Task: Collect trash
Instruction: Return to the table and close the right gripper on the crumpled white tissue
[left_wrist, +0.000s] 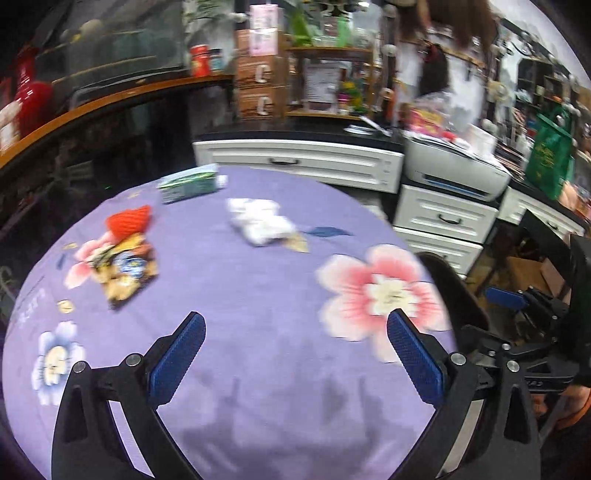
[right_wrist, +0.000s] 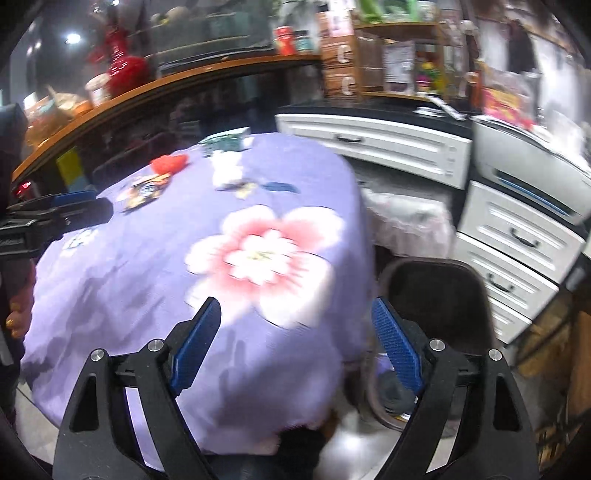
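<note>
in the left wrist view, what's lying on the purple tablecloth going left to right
snack packet → red knitted hat → green box → crumpled white tissue → big pink printed flower near the table's right edge. The hat sits just behind the packet, so those two are close in order.

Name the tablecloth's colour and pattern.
Purple tablecloth with large pink flowers; clearest in the left wrist view.

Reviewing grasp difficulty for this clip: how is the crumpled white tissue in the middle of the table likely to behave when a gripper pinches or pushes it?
The crumpled white tissue looks soft and bunched, so it would probably compress and flop rather than hold shape. It seems light, so a push would likely slide it over the purple floral tablecloth. It lies low and irregular, so rolling seems unlikely. Motion blur hides finer detail.
</note>
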